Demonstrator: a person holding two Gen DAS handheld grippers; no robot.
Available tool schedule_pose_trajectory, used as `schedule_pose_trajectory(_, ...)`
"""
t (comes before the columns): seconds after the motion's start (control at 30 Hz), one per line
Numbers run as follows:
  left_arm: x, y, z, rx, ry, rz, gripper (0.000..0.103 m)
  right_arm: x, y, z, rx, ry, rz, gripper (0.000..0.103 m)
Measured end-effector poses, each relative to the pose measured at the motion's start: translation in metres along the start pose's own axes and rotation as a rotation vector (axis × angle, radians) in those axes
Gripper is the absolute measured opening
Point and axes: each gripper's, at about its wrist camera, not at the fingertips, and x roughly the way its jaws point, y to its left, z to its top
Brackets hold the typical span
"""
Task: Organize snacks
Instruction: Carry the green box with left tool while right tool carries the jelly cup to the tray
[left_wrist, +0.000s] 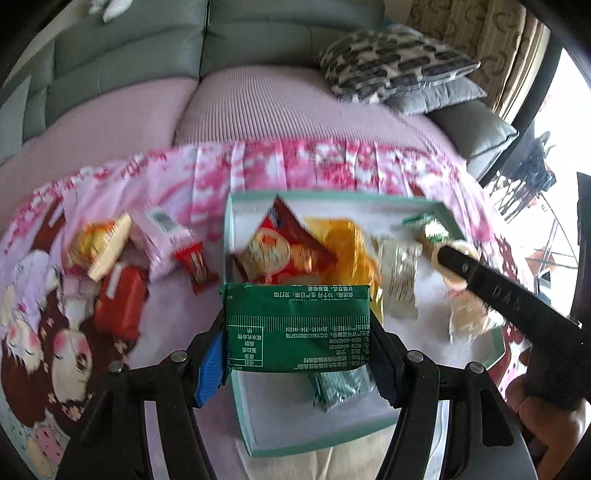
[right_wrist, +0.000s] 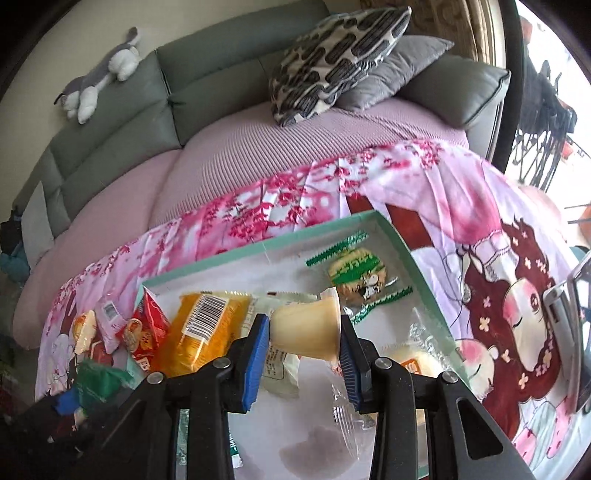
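My left gripper (left_wrist: 297, 332) is shut on a green snack packet (left_wrist: 297, 325) and holds it over the near left part of a mint-green box (left_wrist: 227, 236). My right gripper (right_wrist: 304, 332) is shut on a pale yellow jelly cup (right_wrist: 306, 332), held sideways above the same box (right_wrist: 417, 266). In the box lie a red snack bag (left_wrist: 280, 243), an orange packet (right_wrist: 203, 328), a whitish packet (left_wrist: 399, 280), a green-wrapped cookie (right_wrist: 356, 275) and a dark green packet (left_wrist: 340, 387). The right gripper's arm (left_wrist: 498, 291) crosses the box's right side in the left wrist view.
Loose snacks lie left of the box on the pink anime-print cloth (left_wrist: 55, 295): a yellow-and-orange pack (left_wrist: 101, 243), a red pack (left_wrist: 120, 306), a pink box (left_wrist: 162, 240), a small red wrapper (left_wrist: 194, 262). Behind is a grey-green sofa (left_wrist: 147, 48) with cushions (right_wrist: 332, 59) and a plush cat (right_wrist: 99, 77).
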Motion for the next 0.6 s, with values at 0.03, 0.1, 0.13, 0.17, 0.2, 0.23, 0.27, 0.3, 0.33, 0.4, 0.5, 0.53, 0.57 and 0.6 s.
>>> schedule_pose_trajectory(0.03, 0.002, 0.000, -0.001, -0.002, 0.005, -0.006, 0.069, 0.001, 0.000, -0.001, 0.002, 0.004, 0.002, 0.039)
schedule_pose_trajectory(0.1, 0.006, -0.002, -0.001, 0.007, 0.007, 0.001, 0.069, 0.002, 0.000, -0.002, 0.002, 0.007, 0.006, 0.039)
schedule_pose_trajectory(0.13, 0.009, -0.003, -0.001, 0.013, 0.004, 0.006, 0.069, 0.003, 0.000, -0.002, -0.001, 0.009, 0.007, 0.039)
schedule_pose_trajectory(0.17, 0.012, -0.004, -0.001, 0.019, 0.008, 0.010, 0.069, 0.003, 0.001, -0.002, -0.002, 0.009, 0.007, 0.039)
schedule_pose_trajectory(0.2, 0.016, -0.004, 0.000, 0.021, 0.013, 0.010, 0.069, 0.004, 0.001, -0.002, -0.003, 0.011, 0.009, 0.039)
schedule_pose_trajectory(0.23, 0.019, -0.004, 0.000, 0.019, 0.017, 0.008, 0.069, 0.005, 0.001, -0.002, -0.002, 0.013, 0.011, 0.039)
schedule_pose_trajectory(0.27, 0.022, -0.003, 0.001, 0.016, 0.023, 0.006, 0.069, 0.006, 0.001, -0.002, -0.002, 0.015, 0.013, 0.039)
schedule_pose_trajectory(0.3, 0.024, -0.003, 0.001, 0.013, 0.026, 0.003, 0.069, 0.006, 0.001, -0.002, -0.001, 0.017, 0.014, 0.039)
schedule_pose_trajectory(0.33, 0.025, -0.003, 0.001, 0.011, 0.025, 0.002, 0.069, 0.007, 0.001, -0.002, 0.000, 0.020, 0.016, 0.039)
schedule_pose_trajectory(0.4, 0.028, -0.004, 0.003, 0.012, 0.016, 0.009, 0.069, 0.008, 0.002, -0.002, 0.001, 0.022, 0.018, 0.039)
schedule_pose_trajectory(0.5, 0.033, -0.002, 0.006, 0.006, 0.005, 0.015, 0.069, 0.010, 0.002, -0.002, 0.001, 0.026, 0.020, 0.039)
schedule_pose_trajectory(0.53, 0.034, -0.002, 0.007, 0.004, 0.000, 0.019, 0.069, 0.010, 0.002, -0.002, 0.002, 0.027, 0.021, 0.039)
schedule_pose_trajectory(0.57, 0.035, -0.001, 0.008, 0.002, -0.002, 0.023, 0.069, 0.010, 0.001, -0.002, 0.004, 0.028, 0.021, 0.039)
schedule_pose_trajectory(0.6, 0.036, 0.000, 0.009, 0.000, -0.004, 0.024, 0.069, 0.010, 0.001, -0.002, 0.005, 0.028, 0.021, 0.039)
